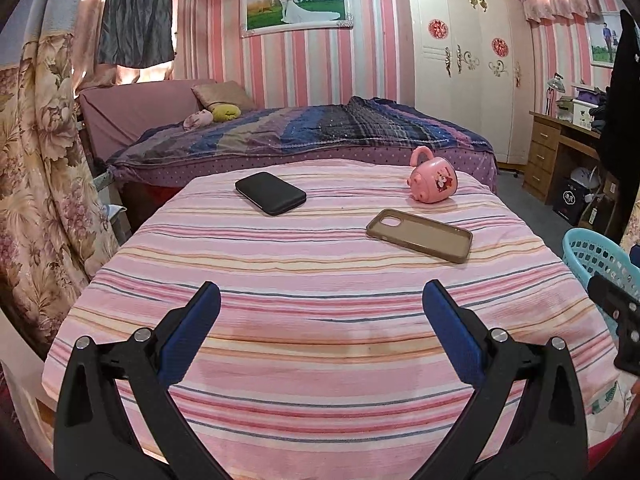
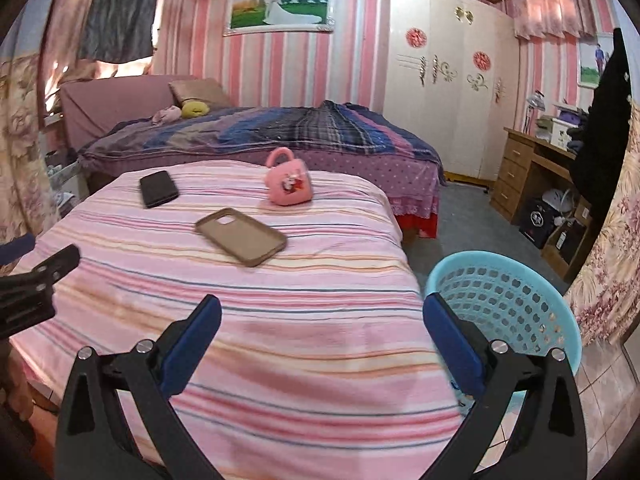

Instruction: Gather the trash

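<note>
Brightness: moderate indoor light, even, with a strong pink cast in both views.
Source: daylight glows through the curtains [image 1: 120,52] at upper left; the panels there are overexposed.
Shadows: soft and faint; a thin one lies under the phone case [image 1: 420,235] and the mug [image 1: 433,184].
Glare: mild sheen on the wardrobe [image 1: 460,60] doors and the framed photo [image 1: 296,4].
Blur: left view sharp; right view smeared, most on the cloth [image 2: 280,360] near the lens and on the basket [image 2: 508,308].
Distortion: heavy fisheye bending; walls and wardrobe bow outward.
Edges: black vignette fills the corners of both views.
</note>
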Tool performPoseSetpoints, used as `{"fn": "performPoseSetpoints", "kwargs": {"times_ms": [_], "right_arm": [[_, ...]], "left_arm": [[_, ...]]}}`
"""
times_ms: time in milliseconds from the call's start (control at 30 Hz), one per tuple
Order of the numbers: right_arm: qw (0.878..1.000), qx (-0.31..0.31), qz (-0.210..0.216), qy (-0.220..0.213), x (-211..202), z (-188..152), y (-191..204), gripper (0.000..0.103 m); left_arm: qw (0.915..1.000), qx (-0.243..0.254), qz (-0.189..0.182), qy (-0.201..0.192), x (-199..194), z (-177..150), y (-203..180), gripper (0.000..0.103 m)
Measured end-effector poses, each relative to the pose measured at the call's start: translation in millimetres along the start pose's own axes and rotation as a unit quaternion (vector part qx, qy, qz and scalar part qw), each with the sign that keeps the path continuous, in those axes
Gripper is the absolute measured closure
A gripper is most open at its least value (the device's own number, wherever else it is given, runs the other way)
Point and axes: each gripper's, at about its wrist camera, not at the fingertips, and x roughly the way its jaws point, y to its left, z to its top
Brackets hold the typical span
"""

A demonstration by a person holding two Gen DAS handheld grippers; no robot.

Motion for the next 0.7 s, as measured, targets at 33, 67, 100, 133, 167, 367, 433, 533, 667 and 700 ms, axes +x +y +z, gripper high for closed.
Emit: {"fn": "performPoseSetpoints", "kwargs": {"times_ms": [33, 67, 100, 133, 167, 367, 433, 533, 667, 700], "right_arm": [[1.000, -0.001, -0.001, -0.001, 2, -3, 2, 0.005], [1.000, -0.004, -0.006, -0.005, -1, -7, 8, 0.005], [1.000, -0.006, -0.009, -0.008, -3, -9, 11, 0.005], [1.000, -0.012, -0.017, -0.014, -6, -9, 15, 0.005], [1.000, -0.013, -0.018, -0.014, -5, -10, 19, 0.005], [0.999, -0.018, -0.026, -0.013, -8, -9, 25, 0.005], [1.000, -0.009, -0.025, -0.012, -10, -9, 23, 0.005], [1.000, 0.000, -0.027, -0.012, -13, -5, 18, 0.005], [0.999, 0.003, -0.035, -0.016, -14, -5, 19, 0.005], [0.999, 0.005, -0.035, -0.016, -15, -6, 21, 0.005]], "left_arm": [[1.0000, -0.001, -0.002, -0.002, -1, 0, 0, 0.005], [1.0000, -0.002, -0.003, -0.002, -1, 0, -1, 0.005], [1.0000, -0.001, -0.006, -0.002, -1, 0, -2, 0.005], [1.0000, 0.000, -0.009, -0.002, -1, 0, -3, 0.005], [0.9999, 0.003, -0.011, -0.002, -1, -1, -6, 0.005], [0.9997, 0.017, -0.018, -0.004, 1, -1, -20, 0.005], [0.9996, 0.020, -0.019, -0.006, 1, -2, -24, 0.005], [0.9993, 0.024, -0.025, -0.009, 0, -2, -30, 0.005], [0.9989, 0.031, -0.030, -0.016, -3, -3, -36, 0.005], [0.9988, 0.032, -0.031, -0.017, -4, -3, -37, 0.005]]}}
